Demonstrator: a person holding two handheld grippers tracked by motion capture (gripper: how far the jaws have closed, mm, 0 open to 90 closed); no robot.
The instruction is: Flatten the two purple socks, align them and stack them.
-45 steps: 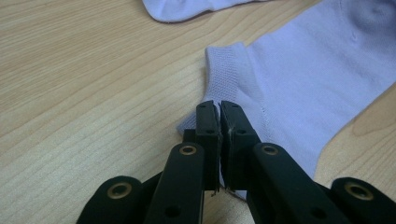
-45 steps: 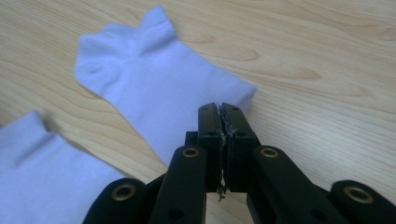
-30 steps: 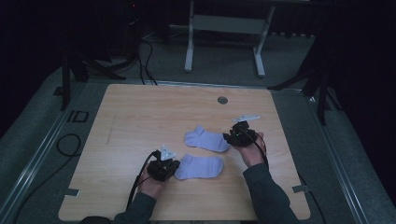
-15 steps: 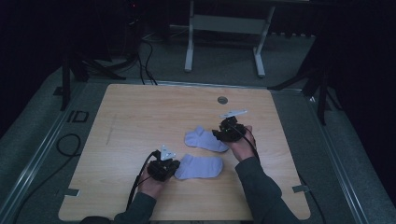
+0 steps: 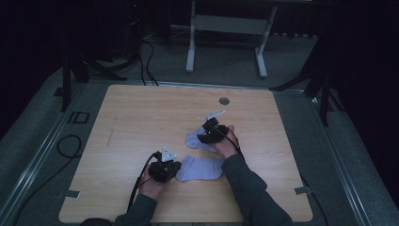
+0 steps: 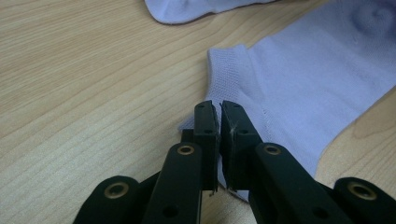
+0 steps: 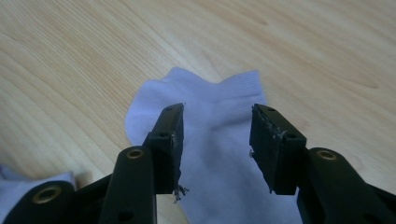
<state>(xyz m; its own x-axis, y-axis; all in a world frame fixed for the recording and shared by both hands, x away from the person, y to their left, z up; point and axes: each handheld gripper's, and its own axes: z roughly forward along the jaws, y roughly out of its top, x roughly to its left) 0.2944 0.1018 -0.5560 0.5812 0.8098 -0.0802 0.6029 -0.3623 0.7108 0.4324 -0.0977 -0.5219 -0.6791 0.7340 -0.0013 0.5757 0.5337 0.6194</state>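
A: Where are the socks? I count two on the wooden table (image 5: 141,117).

B: Two, both pale lilac; the near sock (image 5: 202,168) lies flat toward the person's edge, and the far sock (image 5: 194,140) sits just beyond it, partly under the right hand (image 5: 227,143).

A: And the left gripper (image 5: 164,169)?

B: It rests at the near sock's left end; in the left gripper view (image 6: 217,116) the jaws are almost together with a sliver of a gap, right over the ribbed cuff edge (image 6: 229,74); whether cloth is actually pinched between them, I cannot tell.

A: The right gripper (image 5: 210,134)?

B: Spread wide; in the right gripper view (image 7: 217,135) its jaws stand well apart above the far sock (image 7: 219,140), one jaw on each side of the fabric, holding nothing; a corner of the near sock (image 7: 28,184) peeks in at the lower left.
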